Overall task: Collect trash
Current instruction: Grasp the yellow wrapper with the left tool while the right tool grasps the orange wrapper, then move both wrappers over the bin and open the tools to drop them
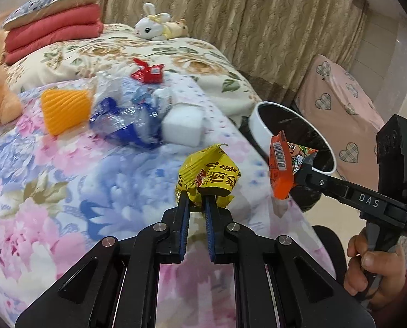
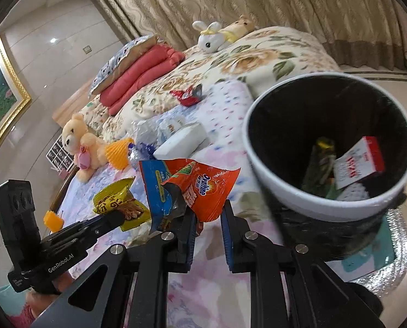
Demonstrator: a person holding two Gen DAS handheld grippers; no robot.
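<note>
Yellow wrapper point(image 1: 207, 175) crumpled, lifted above bed; orange Ovaltine packet point(image 2: 203, 188) aloft beside white bin point(image 2: 326, 147).

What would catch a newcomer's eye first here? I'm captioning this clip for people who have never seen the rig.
Two bright snack wrappers pinched in black grippers: the left gripper holds a yellow wrapper over the floral bedspread, and the right gripper holds an orange Ovaltine wrapper beside the white bin, which already has trash inside. More litter lies further up the bed, a crushed plastic bottle and a red wrapper among it.
</note>
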